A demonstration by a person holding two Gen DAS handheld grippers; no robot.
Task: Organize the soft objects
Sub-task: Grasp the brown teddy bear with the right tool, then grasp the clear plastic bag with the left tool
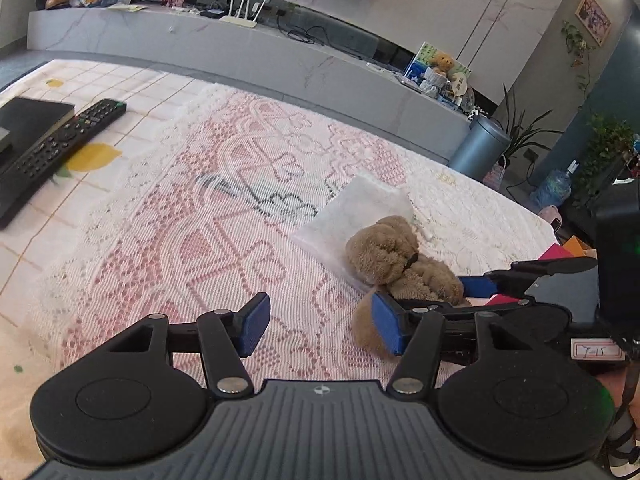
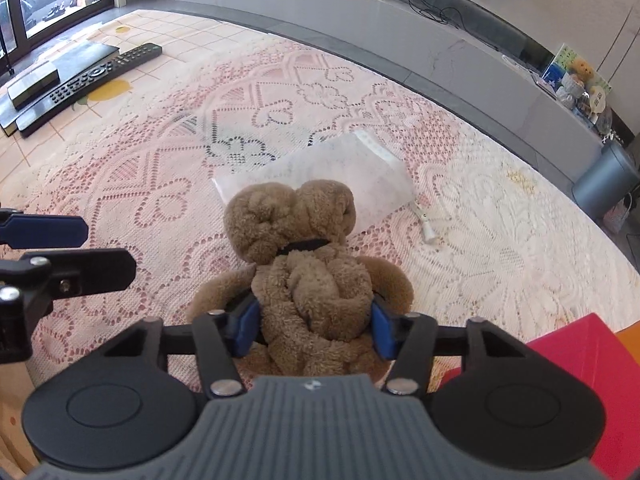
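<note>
My left hand-held gripper (image 1: 320,330) hangs open at nine o'clock of the teddy bear (image 2: 308,272); my right hand-held gripper (image 2: 316,330) squeezes its soft, light torso on the bench (image 2: 500,240), the bear's head over the clear bag (image 2: 340,168).

I am in a home living room: a long grey marble media shelf (image 1: 248,46) carries a white four-antenna router (image 1: 242,10), a black TV remote (image 1: 60,140) lies on my lace-covered bench (image 1: 224,184), and leafy potted houseplants (image 1: 600,152) fill the corner.

1 teddy (image 2: 308,264), 1 bag (image 2: 320,172), 1 remote (image 2: 92,76), 2 grippers (image 2: 314,328) (image 1: 320,326).
</note>
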